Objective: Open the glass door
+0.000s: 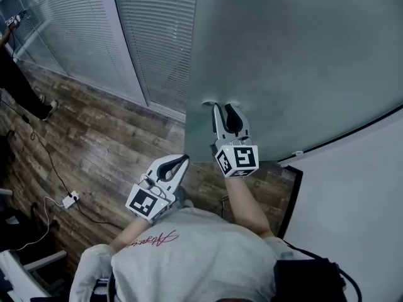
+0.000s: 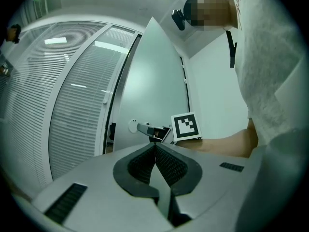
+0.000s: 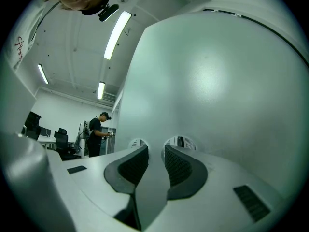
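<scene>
The frosted glass door stands swung partly away from its dark frame edge. My right gripper reaches level to the door, shut on the metal door handle. In the left gripper view the handle runs from its round plate straight into that gripper. In the right gripper view the bar lies between the pads, with the door close ahead. My left gripper hangs lower left near my body, shut with nothing in it.
Glass partitions with blinds stand left of the door. A white wall is on the right. A power strip and cable lie on the wood floor. Another person stands beyond the doorway near office chairs.
</scene>
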`<state>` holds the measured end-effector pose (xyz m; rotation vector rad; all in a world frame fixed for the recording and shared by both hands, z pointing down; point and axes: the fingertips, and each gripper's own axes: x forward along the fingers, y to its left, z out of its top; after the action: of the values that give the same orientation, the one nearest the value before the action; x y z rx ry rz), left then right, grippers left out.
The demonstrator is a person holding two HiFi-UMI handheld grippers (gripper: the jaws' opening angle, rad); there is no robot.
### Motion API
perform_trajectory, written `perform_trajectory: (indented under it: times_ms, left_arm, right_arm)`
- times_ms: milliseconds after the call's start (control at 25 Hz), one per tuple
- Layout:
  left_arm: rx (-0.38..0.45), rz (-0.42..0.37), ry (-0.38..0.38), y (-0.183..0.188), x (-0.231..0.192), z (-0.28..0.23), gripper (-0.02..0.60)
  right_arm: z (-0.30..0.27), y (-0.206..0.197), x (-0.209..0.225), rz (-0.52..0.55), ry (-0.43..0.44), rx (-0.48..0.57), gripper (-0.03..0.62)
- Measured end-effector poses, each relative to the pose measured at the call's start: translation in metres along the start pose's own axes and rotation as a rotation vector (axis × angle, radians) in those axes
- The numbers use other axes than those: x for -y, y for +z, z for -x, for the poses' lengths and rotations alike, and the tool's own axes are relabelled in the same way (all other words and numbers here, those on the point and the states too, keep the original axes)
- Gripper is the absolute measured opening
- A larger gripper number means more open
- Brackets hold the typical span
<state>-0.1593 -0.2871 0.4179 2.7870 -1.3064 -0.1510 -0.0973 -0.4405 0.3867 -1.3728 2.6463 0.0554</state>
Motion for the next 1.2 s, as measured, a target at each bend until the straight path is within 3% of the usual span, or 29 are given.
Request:
perform_trajectory:
  times_ms: [640, 920, 1200]
  left_arm:
    - [-0.008, -0.049, 0.035, 0.006, 0.045, 0.056, 0.017]
    - [0.016, -0.050, 0.025, 0.020, 0.080, 0.102, 0.017]
    - [-0.041, -0.073, -0.018, 0.001, 0.128, 0.136, 0.017]
  right_arm:
    - [0.081, 0.011, -0.030, 0.006, 0.032, 0.004, 0.114]
    - [0.116, 0.018, -0.046, 0.008, 0.036, -0.012, 0.114]
    - [0.159, 0.026, -0.054, 0.010, 0.052, -0.009, 0.114]
